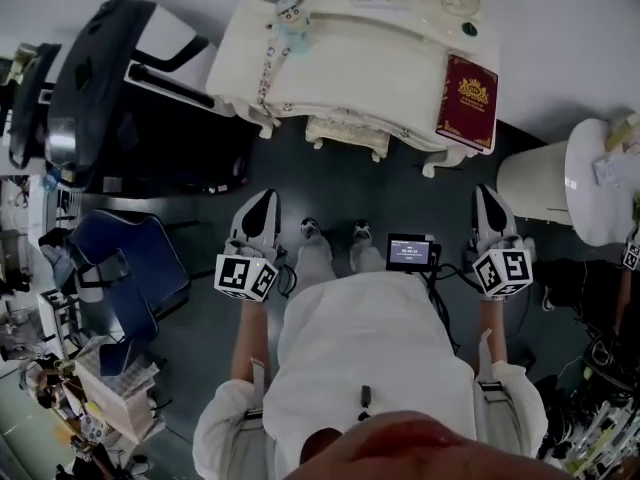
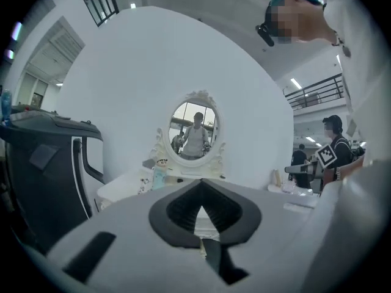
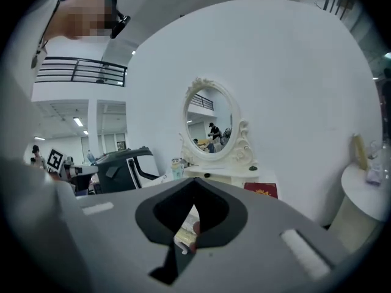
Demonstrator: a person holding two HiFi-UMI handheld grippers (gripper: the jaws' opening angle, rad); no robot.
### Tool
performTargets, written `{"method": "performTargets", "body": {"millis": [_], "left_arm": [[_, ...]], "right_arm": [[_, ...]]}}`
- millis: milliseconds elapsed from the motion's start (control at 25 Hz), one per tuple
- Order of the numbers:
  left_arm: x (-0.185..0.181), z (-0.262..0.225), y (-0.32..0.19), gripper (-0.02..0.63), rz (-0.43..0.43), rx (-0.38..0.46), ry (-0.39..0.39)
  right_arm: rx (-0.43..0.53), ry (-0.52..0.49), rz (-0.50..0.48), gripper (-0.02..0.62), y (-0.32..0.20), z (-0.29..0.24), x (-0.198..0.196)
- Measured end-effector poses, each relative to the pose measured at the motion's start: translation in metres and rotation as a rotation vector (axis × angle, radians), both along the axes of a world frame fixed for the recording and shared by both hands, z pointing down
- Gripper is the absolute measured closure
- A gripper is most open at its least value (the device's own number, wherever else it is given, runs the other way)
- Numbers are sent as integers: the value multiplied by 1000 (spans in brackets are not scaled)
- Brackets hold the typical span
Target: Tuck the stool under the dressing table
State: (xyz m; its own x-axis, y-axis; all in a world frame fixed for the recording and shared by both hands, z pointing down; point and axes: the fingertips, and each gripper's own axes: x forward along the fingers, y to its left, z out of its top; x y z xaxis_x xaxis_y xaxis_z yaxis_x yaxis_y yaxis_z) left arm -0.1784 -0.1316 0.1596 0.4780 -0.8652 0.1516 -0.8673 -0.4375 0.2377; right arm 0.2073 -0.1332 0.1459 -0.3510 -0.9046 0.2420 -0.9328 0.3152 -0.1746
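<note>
The cream dressing table stands against the white wall, with its oval mirror facing me. A cream stool sits partly under the table's front edge, only its near rim and legs showing. My left gripper hangs in the air, well short of the table's left front corner. Its jaws are shut with nothing between them. My right gripper is held level with it, near the right front corner, also shut and empty. Both point toward the table. A red book lies on the table's right end.
A black massage chair stands left of the table, and a blue folding chair is nearer me on the left. A white bin and a round white side table stand at the right. Dark floor lies between me and the stool.
</note>
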Motion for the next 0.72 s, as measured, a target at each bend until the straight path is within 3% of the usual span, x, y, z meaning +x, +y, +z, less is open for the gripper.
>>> {"method": "performTargets", "body": {"millis": [160,280,480,720], "left_arm": [[-11,-32,12,598,-7,15,39],[-21,-49,7,598,25,35,55],[-43,-75,-1,598,133,92,53],[-51,-82,-9,598,273,121,122]], "right_arm": [[24,-49,12,588,16,-38,-34],[41,-22,-6,588,20,-52,-71],[61,-8,20,588,38,-67,-136],[97,-115,104,588,46,-78,-201]]}}
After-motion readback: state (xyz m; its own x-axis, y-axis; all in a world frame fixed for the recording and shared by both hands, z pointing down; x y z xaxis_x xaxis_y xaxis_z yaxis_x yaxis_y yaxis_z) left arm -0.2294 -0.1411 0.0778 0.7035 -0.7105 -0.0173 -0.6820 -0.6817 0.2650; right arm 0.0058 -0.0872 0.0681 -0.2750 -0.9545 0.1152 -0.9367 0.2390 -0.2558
